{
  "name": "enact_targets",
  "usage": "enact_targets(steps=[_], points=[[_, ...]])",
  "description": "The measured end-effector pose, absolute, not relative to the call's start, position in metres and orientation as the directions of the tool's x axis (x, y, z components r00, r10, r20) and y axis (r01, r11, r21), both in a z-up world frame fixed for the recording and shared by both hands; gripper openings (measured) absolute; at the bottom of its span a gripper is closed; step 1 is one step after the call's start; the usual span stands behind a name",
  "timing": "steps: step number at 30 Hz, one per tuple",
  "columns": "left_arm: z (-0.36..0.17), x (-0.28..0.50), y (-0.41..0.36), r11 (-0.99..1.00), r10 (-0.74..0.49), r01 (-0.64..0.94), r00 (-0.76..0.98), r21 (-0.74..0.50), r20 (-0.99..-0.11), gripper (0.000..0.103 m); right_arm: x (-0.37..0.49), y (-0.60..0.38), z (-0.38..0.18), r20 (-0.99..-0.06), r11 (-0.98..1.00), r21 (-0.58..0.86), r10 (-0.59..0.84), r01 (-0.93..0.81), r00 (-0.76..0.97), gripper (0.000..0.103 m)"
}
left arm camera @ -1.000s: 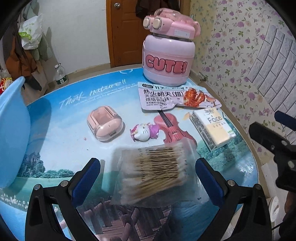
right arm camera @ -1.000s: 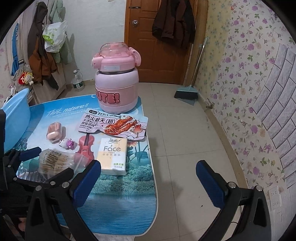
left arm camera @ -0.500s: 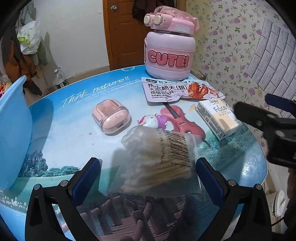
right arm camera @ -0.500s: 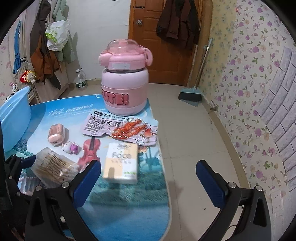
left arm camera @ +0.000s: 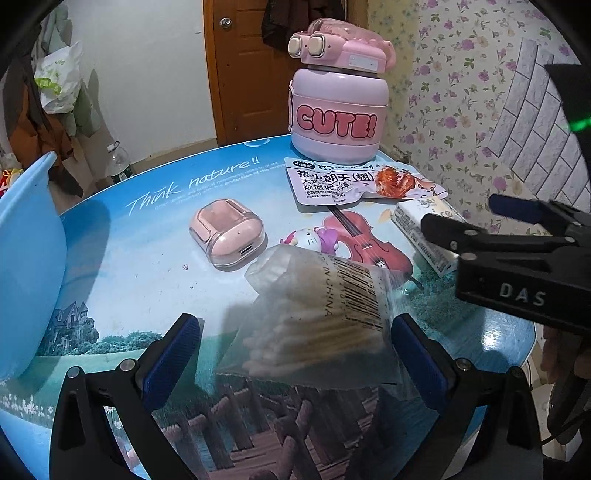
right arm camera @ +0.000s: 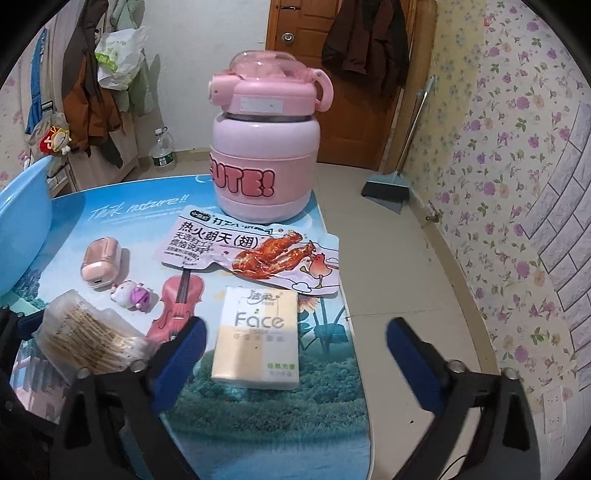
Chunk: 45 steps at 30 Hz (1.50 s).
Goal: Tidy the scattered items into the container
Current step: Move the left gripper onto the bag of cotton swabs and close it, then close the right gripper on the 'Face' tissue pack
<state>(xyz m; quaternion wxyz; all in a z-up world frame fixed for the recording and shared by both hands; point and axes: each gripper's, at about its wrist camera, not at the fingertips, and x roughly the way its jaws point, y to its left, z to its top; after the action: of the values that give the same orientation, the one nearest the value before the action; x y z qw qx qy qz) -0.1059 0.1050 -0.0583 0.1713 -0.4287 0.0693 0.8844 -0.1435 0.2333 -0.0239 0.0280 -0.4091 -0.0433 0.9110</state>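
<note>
Blue basin (left arm camera: 26, 266) at table (left arm camera: 155, 258) left edge, inside hidden. Pink jug (left arm camera: 338, 99) far from basin. Tissue pack (right arm camera: 256, 336) between closing right tool (right arm camera: 295, 347) pads, untouched. Swab bag (left arm camera: 317, 317) between left tool (left arm camera: 295, 354) pads, contact unclear.

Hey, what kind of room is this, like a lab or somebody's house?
Most likely a room in a home: coats hang on a wooden door, a broom leans on floral wallpaper, and a small table holds everyday clutter.
</note>
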Motion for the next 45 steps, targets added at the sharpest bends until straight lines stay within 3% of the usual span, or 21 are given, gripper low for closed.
enact_targets(steps=[9, 26, 28, 32, 37, 43, 45], points=[[-0.058, -0.106, 0.105, -0.932, 0.244, -0.362, -0.574, -0.024, -0.782, 0.103, -0.148, 0.225, -0.04, -0.768, -0.996, -0.084, 0.049, 0.025, -0.639, 0.083], [-0.056, -0.106, 0.1, -0.933, 0.241, -0.358, -0.576, -0.024, -0.781, 0.103, -0.15, 0.234, -0.053, -0.743, -0.999, -0.016, -0.007, 0.028, -0.669, 0.08], [-0.056, -0.106, 0.1, -0.934, 0.241, -0.358, -0.576, -0.025, -0.781, 0.103, -0.149, 0.231, -0.052, -0.742, -0.999, -0.014, -0.015, 0.038, -0.671, 0.074], [-0.055, -0.106, 0.1, -0.933, 0.242, -0.36, -0.579, -0.022, -0.779, 0.103, -0.146, 0.222, -0.051, -0.728, -0.995, -0.02, -0.052, 0.096, -0.683, 0.048], [-0.053, -0.105, 0.098, -0.93, 0.252, -0.366, -0.583, -0.027, -0.772, 0.101, -0.147, 0.221, -0.052, -0.727, -0.994, -0.013, -0.066, 0.11, -0.684, 0.047], [-0.051, -0.098, 0.097, -0.92, 0.275, -0.391, -0.601, -0.025, -0.751, 0.079, -0.139, 0.221, -0.051, -0.732, -0.993, -0.005, -0.075, 0.116, -0.677, 0.047], [-0.049, -0.095, 0.098, -0.911, 0.292, -0.411, -0.596, -0.029, -0.748, 0.058, -0.135, 0.221, -0.05, -0.734, -0.993, -0.001, -0.079, 0.118, -0.674, 0.047]])
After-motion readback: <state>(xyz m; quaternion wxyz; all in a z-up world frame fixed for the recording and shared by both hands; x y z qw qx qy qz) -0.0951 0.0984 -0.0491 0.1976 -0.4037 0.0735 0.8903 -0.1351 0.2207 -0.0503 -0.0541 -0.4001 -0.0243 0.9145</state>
